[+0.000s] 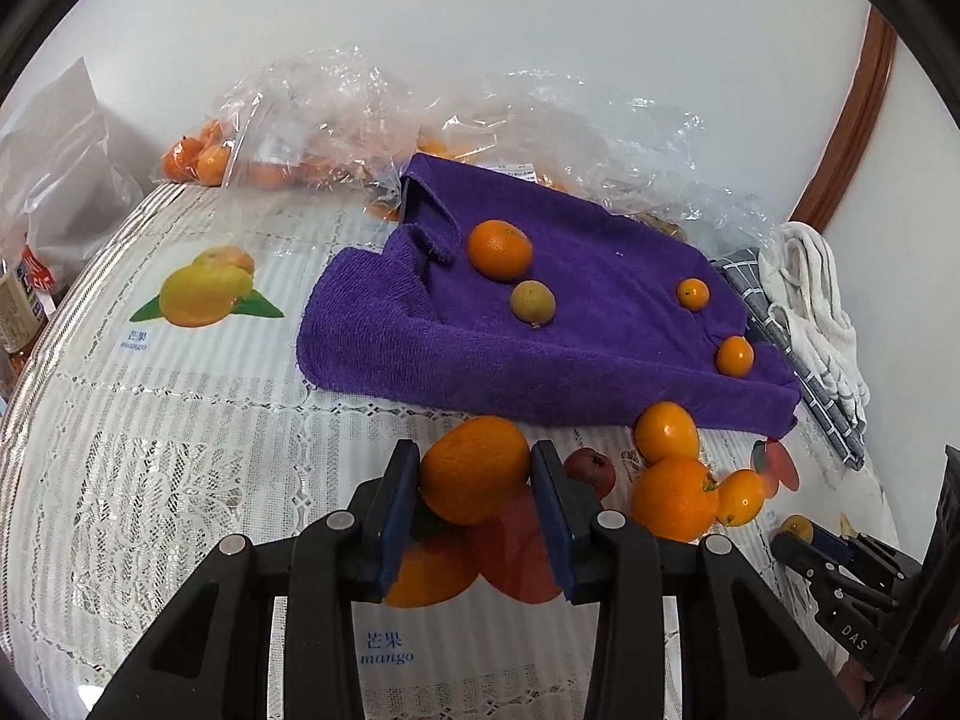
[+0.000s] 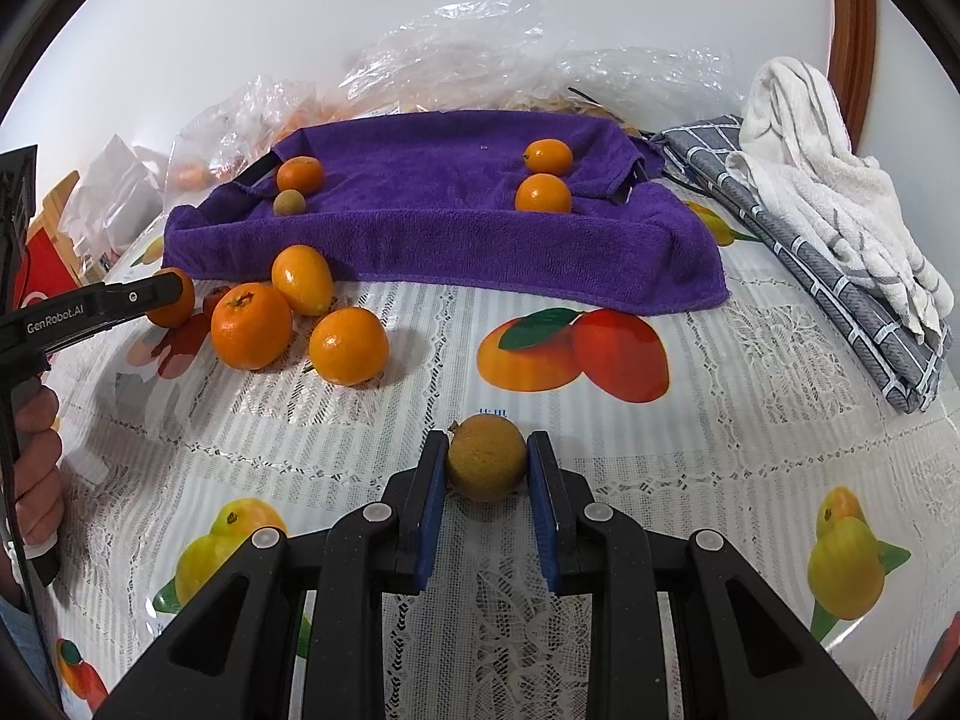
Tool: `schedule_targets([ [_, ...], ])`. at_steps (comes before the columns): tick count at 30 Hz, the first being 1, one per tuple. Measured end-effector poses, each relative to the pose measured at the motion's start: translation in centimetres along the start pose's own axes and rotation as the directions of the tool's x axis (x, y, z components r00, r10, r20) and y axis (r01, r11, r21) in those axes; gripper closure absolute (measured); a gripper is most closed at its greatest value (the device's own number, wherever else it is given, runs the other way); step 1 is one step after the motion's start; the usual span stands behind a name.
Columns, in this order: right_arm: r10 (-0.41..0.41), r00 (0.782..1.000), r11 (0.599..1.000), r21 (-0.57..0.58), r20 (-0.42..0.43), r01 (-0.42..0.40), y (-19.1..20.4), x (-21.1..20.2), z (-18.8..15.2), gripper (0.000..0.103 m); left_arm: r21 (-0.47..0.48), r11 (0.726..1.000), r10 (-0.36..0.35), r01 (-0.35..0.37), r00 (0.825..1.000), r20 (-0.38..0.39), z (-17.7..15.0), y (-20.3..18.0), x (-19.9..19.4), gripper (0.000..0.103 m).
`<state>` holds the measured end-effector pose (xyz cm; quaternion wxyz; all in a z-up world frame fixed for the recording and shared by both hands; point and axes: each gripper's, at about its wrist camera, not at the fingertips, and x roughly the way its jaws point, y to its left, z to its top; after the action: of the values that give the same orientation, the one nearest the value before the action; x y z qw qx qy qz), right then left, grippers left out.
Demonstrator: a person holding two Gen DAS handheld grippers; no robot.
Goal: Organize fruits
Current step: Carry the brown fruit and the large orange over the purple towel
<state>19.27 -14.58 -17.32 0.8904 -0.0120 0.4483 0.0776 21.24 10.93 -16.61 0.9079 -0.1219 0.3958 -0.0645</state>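
Each wrist camera sits low behind its own fingers, close above the tablecloth (image 2: 750, 432), the left looking obliquely from the left and the right head-on toward the wall, both sharing the purple towel (image 1: 600, 348) (image 2: 432, 228) and the loose orange cluster (image 1: 678, 480) (image 2: 288, 318).

Left gripper (image 1: 474, 474): jaws closed on an orange (image 1: 474, 468); fingers level, just in front of the purple towel (image 1: 540, 324).
Right gripper (image 2: 487, 465): jaws closed on a brownish fruit (image 2: 487, 465); well in front of the towel.
Left hand (image 2: 36, 462): wrapped round handle.
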Motion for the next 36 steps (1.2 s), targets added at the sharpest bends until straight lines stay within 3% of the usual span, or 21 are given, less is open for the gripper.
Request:
schedule_targets([
  [11, 0.011, 1.000, 1.000, 0.015, 0.023, -0.011, -0.2, -0.6, -0.2, 0.077, -0.017, 0.999, -0.028, 0.031, 0.990, 0.139, 0.5, 0.2, -2.9, 0.067],
  [17, 0.034, 0.999, 0.999, 0.029, 0.019, -0.034, 0.0, -1.3, 0.6, 0.077, -0.008, 1.000, -0.017, 0.018, 0.988, 0.156, 0.8, 0.1, -4.0, 0.067],
  [22, 0.020, 0.994, 1.000, -0.003, 0.104, -0.020, 0.3, -3.8, 3.6, 0.077, -0.031, 0.997, -0.067, 0.072, 0.986, 0.155, 1.8, -0.2, -5.2, 0.067],
  [29, 0.017, 0.982, 1.000, 0.010, 0.190, -0.019, -0.4, -4.5, 8.6, 0.077, -0.012, 0.998, -0.055, 0.058, 0.979, 0.198, 5.0, -2.0, -6.2, 0.067],
  [36, 0.022, 0.973, 0.998, 0.057, 0.230, -0.036, -1.6, -2.8, 12.8, 0.077, -0.008, 1.000, -0.026, 0.029, 0.963, 0.267, 7.6, -3.5, -3.4, 0.067],
])
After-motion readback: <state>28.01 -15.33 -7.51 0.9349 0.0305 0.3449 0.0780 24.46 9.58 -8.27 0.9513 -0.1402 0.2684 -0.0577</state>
